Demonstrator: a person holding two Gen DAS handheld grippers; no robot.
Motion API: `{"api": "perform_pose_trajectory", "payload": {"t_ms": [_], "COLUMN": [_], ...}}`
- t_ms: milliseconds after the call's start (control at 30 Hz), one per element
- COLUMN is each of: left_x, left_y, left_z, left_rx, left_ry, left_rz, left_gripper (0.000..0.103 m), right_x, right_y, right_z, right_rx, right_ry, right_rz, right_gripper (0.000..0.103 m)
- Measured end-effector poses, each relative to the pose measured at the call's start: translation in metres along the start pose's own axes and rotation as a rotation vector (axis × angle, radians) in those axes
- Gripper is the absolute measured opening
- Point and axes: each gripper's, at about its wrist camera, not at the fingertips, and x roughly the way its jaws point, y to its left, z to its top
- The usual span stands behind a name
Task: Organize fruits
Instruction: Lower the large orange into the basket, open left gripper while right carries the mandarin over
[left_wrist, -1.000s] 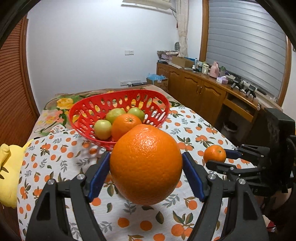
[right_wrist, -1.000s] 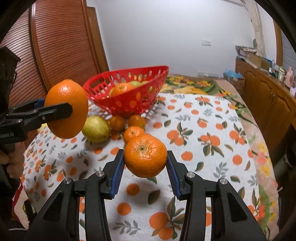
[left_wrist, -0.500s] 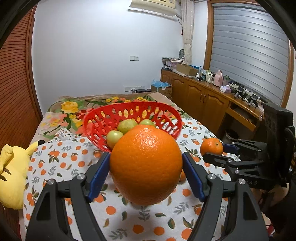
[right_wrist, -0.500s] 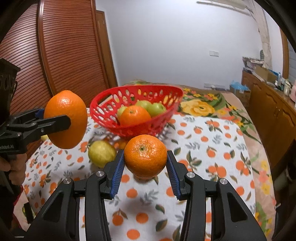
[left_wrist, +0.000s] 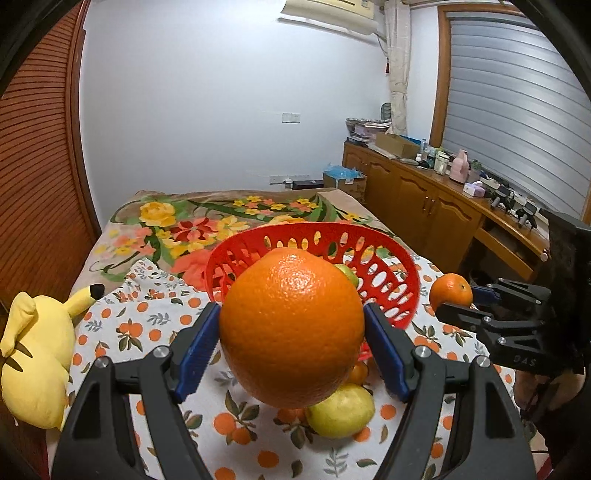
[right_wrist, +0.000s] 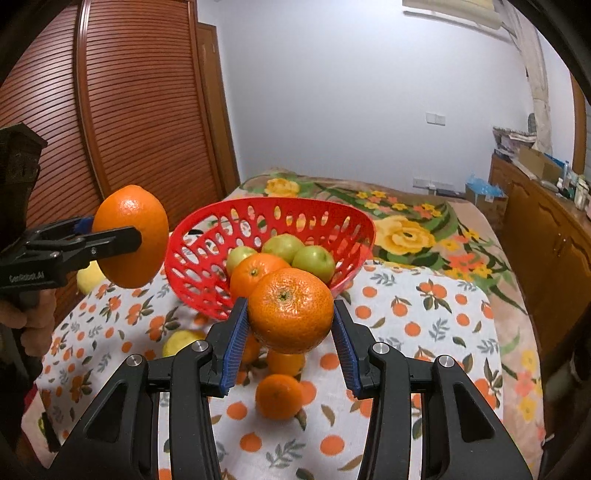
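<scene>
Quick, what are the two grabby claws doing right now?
Left gripper: shut on the big orange.
Right gripper: shut on the small orange.

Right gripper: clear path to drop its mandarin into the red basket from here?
Probably yes. The right gripper holds the mandarin just short of the red basket; its near rim looks unobstructed, and the left gripper sits off to one side.

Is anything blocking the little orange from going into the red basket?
Nothing visible. The little orange, held in the right gripper, sits just before the red basket, whose open top has only fruit inside.
</scene>
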Motion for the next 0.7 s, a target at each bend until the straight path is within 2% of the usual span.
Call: {"api": "perform_pose_trajectory", "payload": {"t_ms": [400, 700], "left_x": [0.045, 0.071], "left_y": [-0.007, -0.01], "left_z": [0.013, 0.009], "left_rx": [0.015, 0.02], "left_ry": [0.052, 0.098], "left_rz": [-0.017, -0.015], "left_gripper": [0.077, 0.077], "right_x": [0.018, 0.033], "right_y": [-0.008, -0.013], "right_z": [0.015, 0.021], "right_rx": [-0.002, -0.004], "right_ry": [-0.006, 0.003], "right_rz": [0.018, 0.029], "right_gripper": [0.045, 0.045]}}
